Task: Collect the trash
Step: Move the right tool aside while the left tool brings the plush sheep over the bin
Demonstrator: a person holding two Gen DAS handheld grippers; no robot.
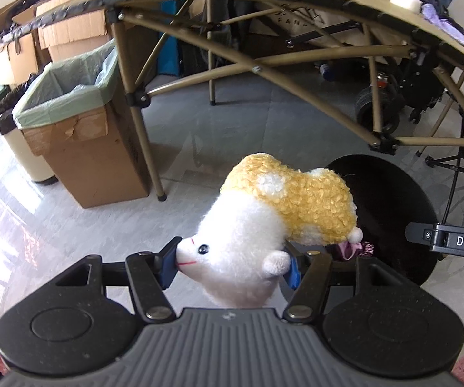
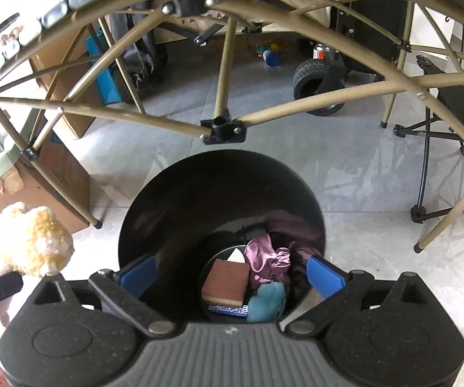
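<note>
My left gripper (image 1: 230, 266) is shut on a white and yellow plush toy (image 1: 264, 219), held by its white head above the floor, just left of the black round bin (image 1: 393, 193). The toy also shows at the left edge of the right wrist view (image 2: 35, 242). My right gripper (image 2: 230, 274) is open and empty, hovering over the black bin (image 2: 173, 200). Inside the bin lie a brown sponge block (image 2: 227, 282), a purple satin cloth (image 2: 267, 259) and a teal fuzzy item (image 2: 267, 301). The right gripper's tip shows in the left wrist view (image 1: 451, 242).
A cardboard box lined with a green bag (image 1: 70, 96) stands at left beside a white bin (image 1: 22, 151). A folding table's tan legs (image 1: 144, 135) rise behind the black bin. A wheeled cart (image 2: 319, 87) and a folding chair (image 2: 441, 135) stand further back.
</note>
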